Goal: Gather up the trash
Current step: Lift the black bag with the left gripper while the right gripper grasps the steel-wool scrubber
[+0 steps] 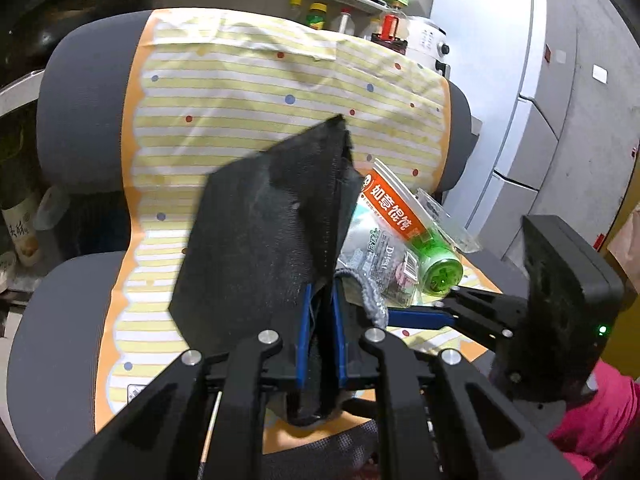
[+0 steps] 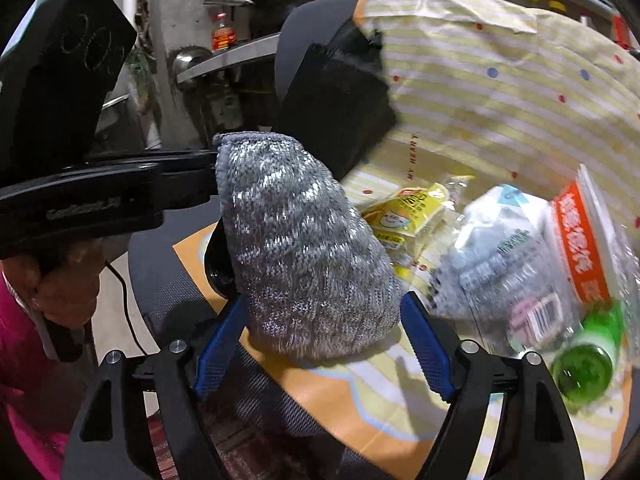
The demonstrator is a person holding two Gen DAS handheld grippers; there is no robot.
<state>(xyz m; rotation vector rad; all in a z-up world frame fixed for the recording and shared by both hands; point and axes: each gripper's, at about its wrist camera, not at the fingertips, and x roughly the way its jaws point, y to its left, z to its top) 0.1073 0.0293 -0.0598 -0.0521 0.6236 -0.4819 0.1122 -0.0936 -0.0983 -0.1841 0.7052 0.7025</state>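
A black cloth bag is being pinched upright by the left gripper, beside the green bottle. The grey knitted sock is being straddled lengthwise, leaning left, by the right gripper's spread fingers.

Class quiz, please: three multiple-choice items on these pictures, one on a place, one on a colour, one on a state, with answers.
1. Where does the green plastic bottle lie?
A on the striped, dotted cover over the chair
B inside a drawer
C on the floor
2. What colour are the left tool's pads?
A red
B blue
C white
3. The left tool is:
A wide open
B shut on nothing
C shut on black fabric
Answers: 1 A, the cover shows beneath it; 2 B, both pads are blue; 3 C, the fabric runs up from between the closed pads.
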